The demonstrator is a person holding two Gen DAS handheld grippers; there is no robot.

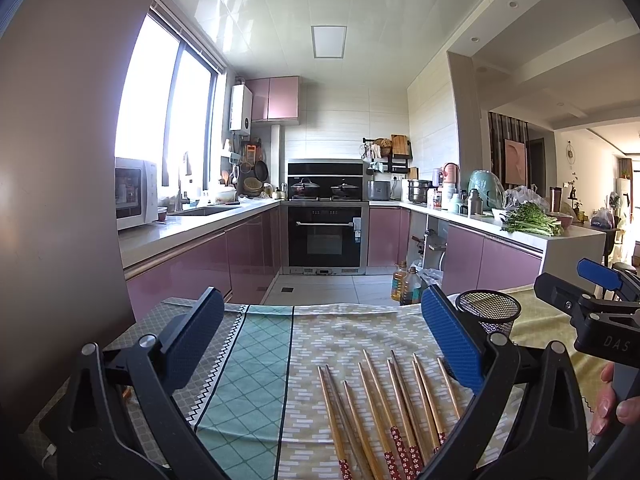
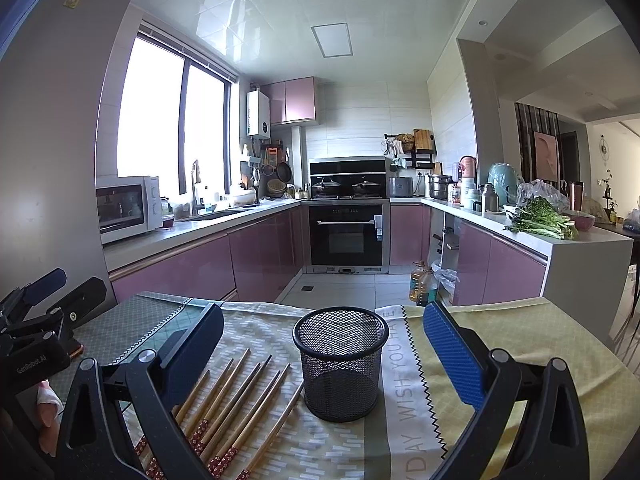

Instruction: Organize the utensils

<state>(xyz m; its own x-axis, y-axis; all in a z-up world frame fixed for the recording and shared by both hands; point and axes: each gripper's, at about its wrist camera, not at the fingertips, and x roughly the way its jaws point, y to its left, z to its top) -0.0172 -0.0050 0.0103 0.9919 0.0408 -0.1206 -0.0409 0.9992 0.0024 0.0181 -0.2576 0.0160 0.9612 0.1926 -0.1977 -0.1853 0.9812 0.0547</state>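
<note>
My left gripper and right gripper hover wide open and empty above the patterned tablecloth. Wooden chopsticks with red floral ends lie fanned at lower centre, just left of the upright black wire-mesh cup.

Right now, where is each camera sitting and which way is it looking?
Left wrist: sits on the left tool, looking across the table over the chopsticks toward the kitchen; a hand shows at right.
Right wrist: sits on the right tool, facing the mesh cup; the other tool shows at left.
Both share chopsticks, cup and oven.
</note>
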